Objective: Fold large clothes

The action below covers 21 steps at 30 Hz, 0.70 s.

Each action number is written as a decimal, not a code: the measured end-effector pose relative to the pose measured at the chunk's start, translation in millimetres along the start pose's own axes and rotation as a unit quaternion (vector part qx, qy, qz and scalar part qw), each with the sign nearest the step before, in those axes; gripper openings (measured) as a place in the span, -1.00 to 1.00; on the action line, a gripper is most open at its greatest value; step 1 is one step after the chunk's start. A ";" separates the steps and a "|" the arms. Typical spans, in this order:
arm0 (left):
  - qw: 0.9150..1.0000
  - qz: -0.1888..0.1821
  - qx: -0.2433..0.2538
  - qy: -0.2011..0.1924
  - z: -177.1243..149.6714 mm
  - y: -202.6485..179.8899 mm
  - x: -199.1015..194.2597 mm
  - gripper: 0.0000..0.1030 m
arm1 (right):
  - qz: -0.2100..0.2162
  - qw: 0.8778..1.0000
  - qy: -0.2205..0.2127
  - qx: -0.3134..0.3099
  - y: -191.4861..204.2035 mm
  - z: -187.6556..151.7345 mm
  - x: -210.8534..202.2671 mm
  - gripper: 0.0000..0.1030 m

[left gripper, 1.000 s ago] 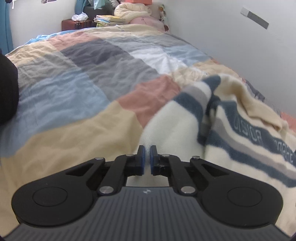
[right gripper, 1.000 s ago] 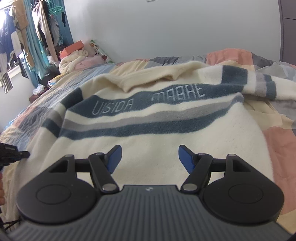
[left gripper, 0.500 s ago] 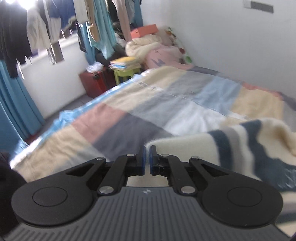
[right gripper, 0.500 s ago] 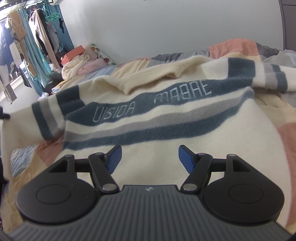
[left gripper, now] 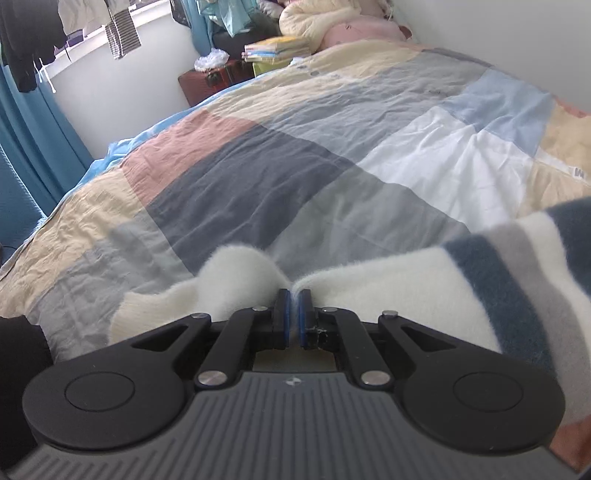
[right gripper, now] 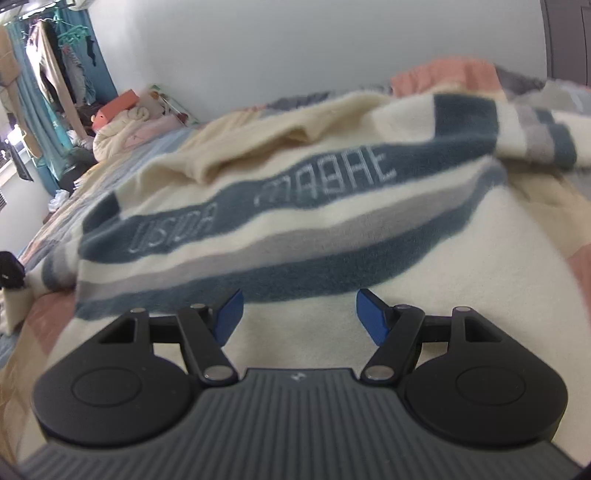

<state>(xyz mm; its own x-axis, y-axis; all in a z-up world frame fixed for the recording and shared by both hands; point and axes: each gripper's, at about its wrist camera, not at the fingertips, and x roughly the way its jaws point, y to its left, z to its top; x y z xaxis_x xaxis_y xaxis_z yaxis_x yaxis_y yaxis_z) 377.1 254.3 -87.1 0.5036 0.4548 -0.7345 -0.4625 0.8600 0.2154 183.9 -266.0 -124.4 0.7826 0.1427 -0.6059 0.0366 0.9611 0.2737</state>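
A cream fleece sweater [right gripper: 295, 229] with dark blue and grey stripes and lettering lies spread on a patchwork bedspread [left gripper: 295, 155]. My left gripper [left gripper: 292, 317] is shut on the cream cuff end of one sleeve [left gripper: 388, 288], held low over the bedspread; the striped part of the sleeve trails off to the right. My right gripper [right gripper: 297, 314] is open and empty, just above the sweater's cream lower body. The left gripper shows as a dark shape at the left edge of the right wrist view [right gripper: 11, 275].
The bed runs along a white wall [right gripper: 295, 48]. Beyond its far end stand a dark red trunk [left gripper: 210, 79], a book stack [left gripper: 277, 48], piled bedding [left gripper: 332, 18], blue curtains [left gripper: 22, 140] and hanging clothes [right gripper: 55, 74].
My left gripper has lifted the sleeve end, carried it out to the left and lowered it toward the bedspread. My right gripper has stayed open, shifting slightly over the sweater's body.
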 end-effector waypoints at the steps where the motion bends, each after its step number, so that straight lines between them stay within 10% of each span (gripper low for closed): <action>1: 1.000 -0.002 0.011 -0.005 -2.7 -3.8 -4.0 -0.89 | -0.001 1.000 0.000 -0.004 0.5 0.3 2.7 0.34; 13: 0.991 -0.124 -0.010 -0.044 -54.2 -7.5 -113.5 -0.19 | -0.013 0.999 -0.019 -0.024 4.2 -0.8 -19.1 0.35; 21: 0.962 -0.269 -0.046 0.000 -148.4 -36.3 -190.7 -0.17 | -0.030 0.999 -0.035 -0.010 -4.5 -7.2 -63.7 0.35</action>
<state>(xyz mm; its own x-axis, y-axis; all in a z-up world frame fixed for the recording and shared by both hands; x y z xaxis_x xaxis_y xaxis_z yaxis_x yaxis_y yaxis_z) 189.5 102.0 -50.4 0.6880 -0.0505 -0.7239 -0.1976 0.9468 -0.2539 129.4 -277.7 -92.4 0.8206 0.0683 -0.5674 0.0729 0.9722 0.2224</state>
